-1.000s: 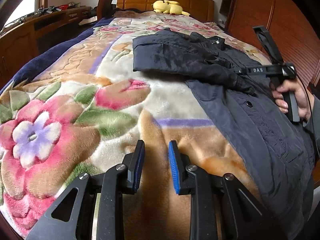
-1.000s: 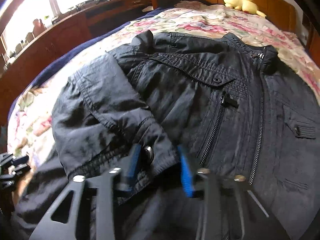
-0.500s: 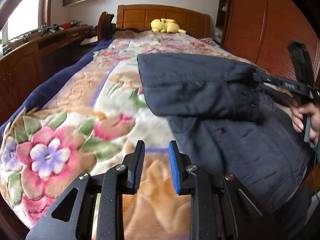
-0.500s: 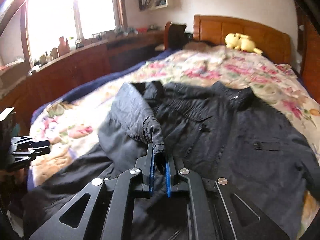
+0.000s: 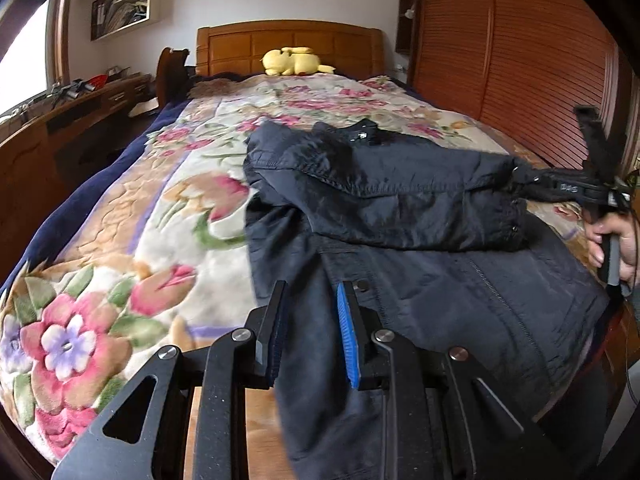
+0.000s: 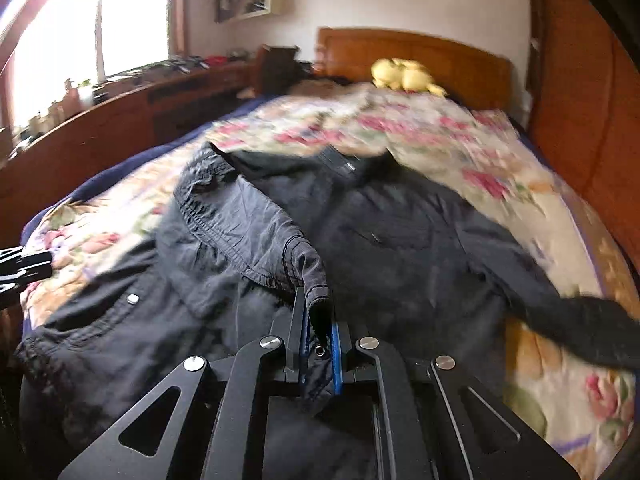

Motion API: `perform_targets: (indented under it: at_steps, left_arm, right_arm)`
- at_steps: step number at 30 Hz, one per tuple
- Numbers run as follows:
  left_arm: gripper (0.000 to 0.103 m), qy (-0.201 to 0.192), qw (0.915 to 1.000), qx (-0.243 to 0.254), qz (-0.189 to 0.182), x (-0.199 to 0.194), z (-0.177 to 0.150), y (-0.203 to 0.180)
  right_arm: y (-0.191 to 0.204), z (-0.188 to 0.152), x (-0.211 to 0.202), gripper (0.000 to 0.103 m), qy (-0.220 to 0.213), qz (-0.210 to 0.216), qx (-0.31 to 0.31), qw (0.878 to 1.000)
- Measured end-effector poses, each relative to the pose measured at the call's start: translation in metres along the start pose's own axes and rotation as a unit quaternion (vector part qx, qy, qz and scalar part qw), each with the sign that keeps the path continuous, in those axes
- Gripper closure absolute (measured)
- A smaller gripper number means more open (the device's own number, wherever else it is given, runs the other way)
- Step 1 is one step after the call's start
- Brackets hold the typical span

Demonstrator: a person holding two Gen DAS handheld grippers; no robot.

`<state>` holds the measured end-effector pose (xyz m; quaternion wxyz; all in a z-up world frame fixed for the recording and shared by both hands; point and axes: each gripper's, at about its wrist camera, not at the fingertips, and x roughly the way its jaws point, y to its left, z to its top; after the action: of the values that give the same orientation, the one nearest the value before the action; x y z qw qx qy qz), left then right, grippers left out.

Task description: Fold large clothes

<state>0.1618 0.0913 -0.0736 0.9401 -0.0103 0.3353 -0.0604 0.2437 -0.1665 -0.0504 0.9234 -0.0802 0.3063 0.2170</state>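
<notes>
Since 1 s ago the right gripper (image 6: 318, 332) has clamped the cuff of the dark sleeve (image 6: 256, 236) and drawn it up off the jacket front; the sleeve then lay flat across the chest w/ the jaws still apart around the cuff, now it hangs stretched from the cuff toward the shoulder. Both cams also show more of the room's far wall than before.

Right wrist view: blue-padded black jaws are together on the sleeve cuff, fabric pinched btwn the pads at bottom centre of frame, a small metal snap showing just below the pinch. The large dark navy-black zip jacket (image 6: 400, 240) lies spread on the floral plush blanket (image 6: 420, 132), filling the centre; its other sleeve trails off to the lower right, blurred.

Left wrist view: left gripper (image 5: 310, 320) at bottom centre, jaws a little apart, nothing pinched; the jacket hem lies under and beyond the pads, can't tell if they touch it. The jacket (image 5: 460, 288) takes up centre-right of frame, lifted sleeve (image 5: 400, 200) stretched across toward the right edge, where the right gripper (image 5: 520, 178) and the person's hand (image 5: 612, 244) holding it show. Yellow plush toy (image 5: 292, 62) sits by the wooden headboard (image 5: 288, 40) at top centre. Wooden slatted wardrobe (image 5: 520, 60) upper right; wooden desk (image 5: 60, 120) along the left.
</notes>
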Motion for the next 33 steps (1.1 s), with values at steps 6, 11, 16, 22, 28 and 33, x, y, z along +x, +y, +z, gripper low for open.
perform_targets:
  at_steps: [6, 11, 16, 22, 28, 33]
  left_arm:
    - [0.077, -0.003, 0.9999, 0.016, -0.004, -0.005, 0.009, -0.022]
    - [0.078, -0.003, 0.9998, 0.018, -0.003, -0.001, 0.012, -0.031]
    - [0.078, 0.002, 0.9998, 0.018, -0.007, 0.009, 0.016, -0.04]
    - [0.078, -0.002, 0.9993, 0.031, -0.019, 0.013, 0.017, -0.058]
    - [0.077, -0.003, 0.9991, 0.028, -0.032, 0.018, 0.018, -0.075]
    - [0.078, 0.007, 0.9986, 0.024, -0.046, 0.025, 0.018, -0.085]
  right_arm:
    - [-0.028, -0.003, 0.017, 0.094, 0.017, -0.006, 0.059, 0.998]
    - [-0.031, -0.016, 0.017, 0.094, 0.023, 0.0, 0.069, 0.997]
    - [-0.038, -0.024, 0.006, 0.094, 0.027, -0.006, 0.052, 0.998]
    - [-0.044, -0.025, -0.022, 0.084, 0.023, -0.034, 0.029, 0.999]
    - [-0.041, -0.032, -0.027, 0.05, 0.017, 0.013, 0.035, 0.999]
    - [-0.024, -0.047, -0.014, 0.047, 0.04, 0.019, 0.006, 0.999]
